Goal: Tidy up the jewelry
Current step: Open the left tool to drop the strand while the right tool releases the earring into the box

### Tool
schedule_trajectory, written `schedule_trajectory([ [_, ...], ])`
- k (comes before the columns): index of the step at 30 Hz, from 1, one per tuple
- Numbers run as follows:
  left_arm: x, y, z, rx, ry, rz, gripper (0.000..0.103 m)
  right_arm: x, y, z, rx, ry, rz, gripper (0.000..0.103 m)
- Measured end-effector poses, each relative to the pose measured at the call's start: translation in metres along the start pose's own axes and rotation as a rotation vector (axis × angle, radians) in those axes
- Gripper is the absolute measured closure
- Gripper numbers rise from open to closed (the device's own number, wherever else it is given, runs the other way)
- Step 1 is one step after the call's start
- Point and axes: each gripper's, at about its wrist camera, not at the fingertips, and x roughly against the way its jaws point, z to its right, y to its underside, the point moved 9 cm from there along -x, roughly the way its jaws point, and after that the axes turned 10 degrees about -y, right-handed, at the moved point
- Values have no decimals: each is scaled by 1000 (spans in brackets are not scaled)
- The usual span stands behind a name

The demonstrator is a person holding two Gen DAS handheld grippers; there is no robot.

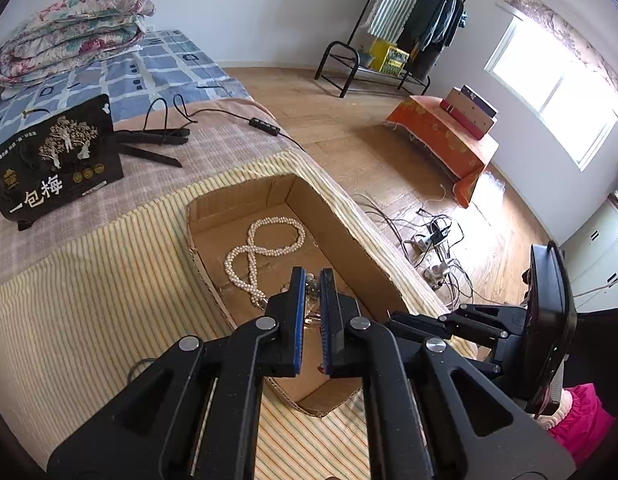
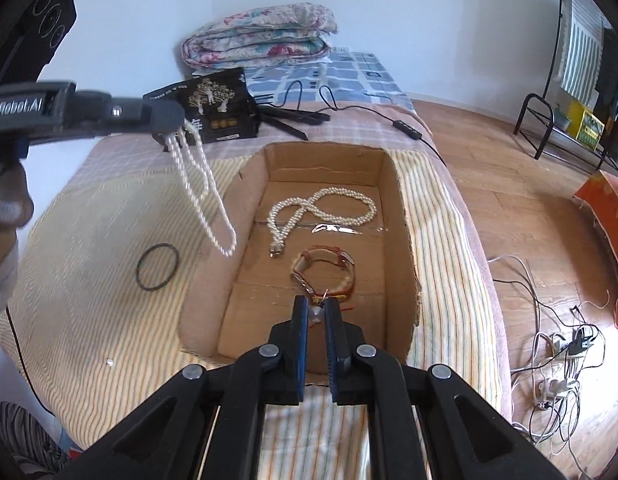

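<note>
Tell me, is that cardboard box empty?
No. The open cardboard box already holds a pearl necklace and a red-strapped watch lying on its floor.

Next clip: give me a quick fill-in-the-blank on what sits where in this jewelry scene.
1. The left gripper is shut on a dangling ____ necklace.
2. Another necklace and a red-and-gold band lie inside the ____ box.
3. The black ring lies ____ that box, on the striped cover.
Missing words: pearl; cardboard; outside.
</note>
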Motion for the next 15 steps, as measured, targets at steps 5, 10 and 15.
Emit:
schedule_trajectory([
  [5, -10, 11, 8, -21, -12, -22, 99, -8, 2, 5, -6, -5, -12, 97],
  [10, -16, 18, 6, -31, -33, -41, 98, -14, 4, 3, -9, -8, -20, 97],
  [15, -17, 20, 0, -34, -51, -45, 98, -16, 5, 1, 0, -8, -24, 89],
])
